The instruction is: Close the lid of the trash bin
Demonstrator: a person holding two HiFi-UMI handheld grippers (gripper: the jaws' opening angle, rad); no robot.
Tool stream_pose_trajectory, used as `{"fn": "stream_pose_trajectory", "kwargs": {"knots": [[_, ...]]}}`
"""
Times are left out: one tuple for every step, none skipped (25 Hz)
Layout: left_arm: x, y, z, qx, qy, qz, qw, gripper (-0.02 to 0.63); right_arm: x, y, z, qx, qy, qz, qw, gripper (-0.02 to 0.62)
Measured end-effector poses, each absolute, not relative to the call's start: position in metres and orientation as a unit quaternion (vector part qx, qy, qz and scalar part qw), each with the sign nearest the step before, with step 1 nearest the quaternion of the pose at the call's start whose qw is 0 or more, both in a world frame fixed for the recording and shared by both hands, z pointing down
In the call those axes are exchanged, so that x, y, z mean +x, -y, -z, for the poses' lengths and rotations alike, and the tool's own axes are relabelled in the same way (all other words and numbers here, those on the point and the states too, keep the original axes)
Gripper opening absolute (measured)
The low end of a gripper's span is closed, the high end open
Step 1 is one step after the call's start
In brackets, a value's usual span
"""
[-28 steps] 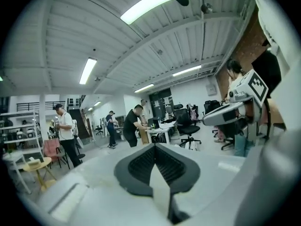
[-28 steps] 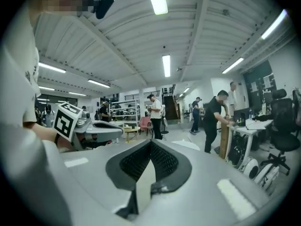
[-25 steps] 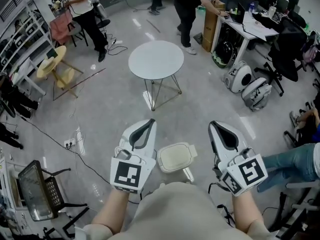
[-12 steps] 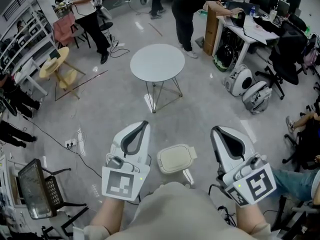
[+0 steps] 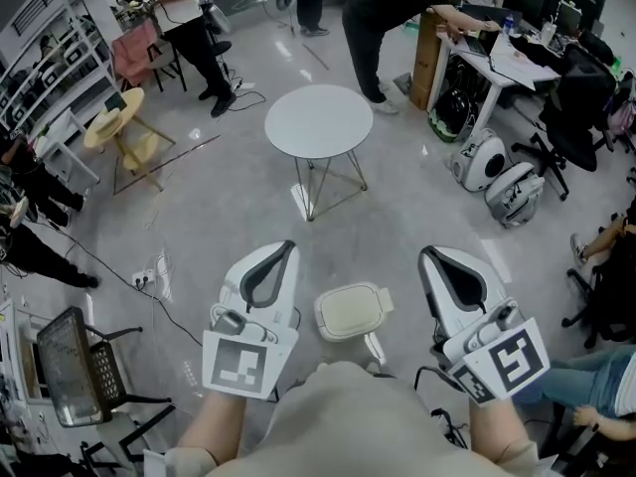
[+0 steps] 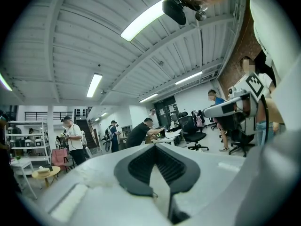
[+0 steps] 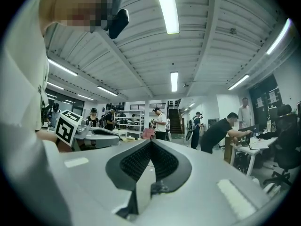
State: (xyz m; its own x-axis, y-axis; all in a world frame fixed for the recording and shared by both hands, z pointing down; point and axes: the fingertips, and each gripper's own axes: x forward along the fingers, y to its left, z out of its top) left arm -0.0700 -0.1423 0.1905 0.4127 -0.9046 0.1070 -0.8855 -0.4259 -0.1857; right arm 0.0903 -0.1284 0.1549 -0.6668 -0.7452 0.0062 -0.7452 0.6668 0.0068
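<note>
Hand-held grippers L [image 5: 287, 245], R [image 5: 426, 254], level, flanking bin [image 5: 353, 312]

The left gripper [image 6: 154, 150] has its fingers [image 6: 136, 167] together.

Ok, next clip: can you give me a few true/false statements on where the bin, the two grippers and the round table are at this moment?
1. The trash bin stands on the floor between the two grippers. True.
2. The left gripper is clamped on the bin's lid. False: its jaws are together on nothing, and it is held apart from the bin.
3. The right gripper has its jaws spread wide. False: they are together, with nothing between them.
4. The round white table stands beyond the bin, farther from the person. True.
</note>
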Motion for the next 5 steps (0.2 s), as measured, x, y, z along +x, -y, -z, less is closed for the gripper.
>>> {"fn": "stream_pose_trajectory", "kwargs": {"knots": [[-0.0701, 0.1411, -0.1906, -0.839, -0.534, 0.095, 0.050, 0.003, 0.0897, 0.1268, -0.1545, 0.407, 0.913, 0.002, 0.005, 0.003], [-0.0704, 0.1398, -0.1907, -0.839, -0.534, 0.095, 0.050, 0.003, 0.0889, 0.1251, -0.1540, 0.406, 0.914, 0.003, 0.005, 0.003], [-0.0708, 0.1386, -0.1911, -0.839, -0.534, 0.096, 0.051, 0.003, 0.0879, 0.1232, -0.1534, 0.404, 0.915, 0.004, 0.005, 0.003], [-0.0714, 0.1373, -0.1915, -0.839, -0.533, 0.098, 0.052, 0.003, 0.0868, 0.1213, -0.1528, 0.403, 0.915, 0.005, 0.006, 0.003], [-0.0721, 0.1360, -0.1920, -0.839, -0.532, 0.099, 0.053, 0.003, 0.0857, 0.1194, -0.1523, 0.402, 0.916, 0.006, 0.006, 0.003]]}}
